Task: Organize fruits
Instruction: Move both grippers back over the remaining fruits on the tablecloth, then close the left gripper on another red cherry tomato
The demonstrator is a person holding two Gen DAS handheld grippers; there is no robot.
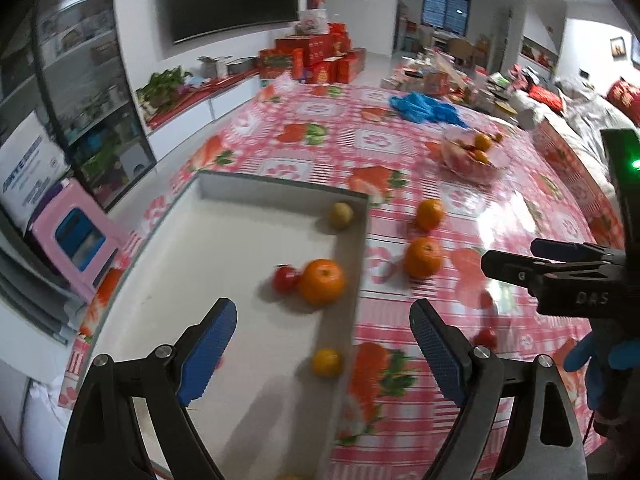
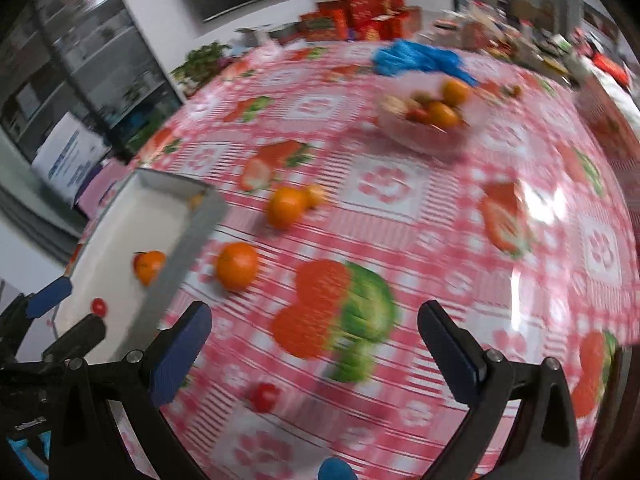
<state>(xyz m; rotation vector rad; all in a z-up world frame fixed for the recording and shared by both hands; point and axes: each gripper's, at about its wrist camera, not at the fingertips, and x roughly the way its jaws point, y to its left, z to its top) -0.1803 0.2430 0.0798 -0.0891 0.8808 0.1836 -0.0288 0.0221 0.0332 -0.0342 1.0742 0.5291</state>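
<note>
Both grippers, left point(image 1: 322, 354) and right point(image 2: 314, 354), are standing open and empty, probably ranging for loose oranges point(image 2: 237, 266) lying beside the tray point(image 1: 352, 280) already holding fruit.

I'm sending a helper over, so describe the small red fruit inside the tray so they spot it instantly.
Find the shallow white tray on the pink checked tablecloth. Near its right wall sits a large orange; the cherry tomato touches its left side, the tray's only red fruit.
</note>
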